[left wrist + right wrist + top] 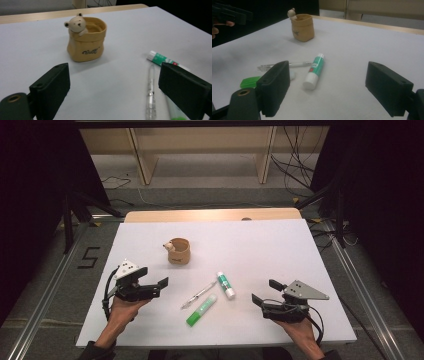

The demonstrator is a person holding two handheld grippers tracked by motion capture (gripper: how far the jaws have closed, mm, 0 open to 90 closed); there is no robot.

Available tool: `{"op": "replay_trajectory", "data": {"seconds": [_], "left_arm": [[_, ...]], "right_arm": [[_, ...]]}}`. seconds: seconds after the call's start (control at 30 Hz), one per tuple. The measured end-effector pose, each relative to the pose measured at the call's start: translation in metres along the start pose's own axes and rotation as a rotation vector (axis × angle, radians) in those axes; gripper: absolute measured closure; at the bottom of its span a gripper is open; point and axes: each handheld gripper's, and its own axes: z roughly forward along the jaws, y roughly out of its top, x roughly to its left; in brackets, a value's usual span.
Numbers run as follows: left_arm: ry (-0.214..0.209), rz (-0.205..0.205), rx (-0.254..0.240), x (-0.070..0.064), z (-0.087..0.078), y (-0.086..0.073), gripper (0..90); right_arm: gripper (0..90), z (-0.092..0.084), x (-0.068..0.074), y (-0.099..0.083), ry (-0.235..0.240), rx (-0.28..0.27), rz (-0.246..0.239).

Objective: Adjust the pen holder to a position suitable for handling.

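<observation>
A tan pot with a small bear on its rim [178,251] [86,39] [302,27] stands upright on the white table [280,250], left of centre. Nearer the front lie a clear pen [198,294] [151,92] [287,65], a teal-and-white glue stick [225,285] [163,60] [315,71] and a green-capped glue stick [201,310] [250,81]. My left gripper [156,286] [112,87] is held open at the front left, jaws pointing right toward the pen. My right gripper [265,292] [327,87] is open at the front right, with nothing between its jaws.
A wooden strip [210,215] runs along the table's far edge. Beyond it stand a wooden frame [200,150] and cables on the floor [295,165]. Black tripod legs [75,215] flank the table. The left gripper [230,15] appears far off in the right gripper view.
</observation>
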Motion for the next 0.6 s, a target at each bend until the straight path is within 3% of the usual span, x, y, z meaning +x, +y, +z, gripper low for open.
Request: {"op": "replay_trajectory", "data": {"seconds": [0.33, 0.6], "left_arm": [[0.085, -0.019, 0.031, 0.019, 0.021, 0.011, 18.7], [0.161, -0.056, 0.052, 0.036, 0.039, 0.018, 34.3]], "right_arm": [[20.7, 0.000, 0.000, 0.000, -0.003, -0.004, -0.004], [20.7, 0.001, 0.001, 0.000, 0.000, 0.001, 0.001]]}}
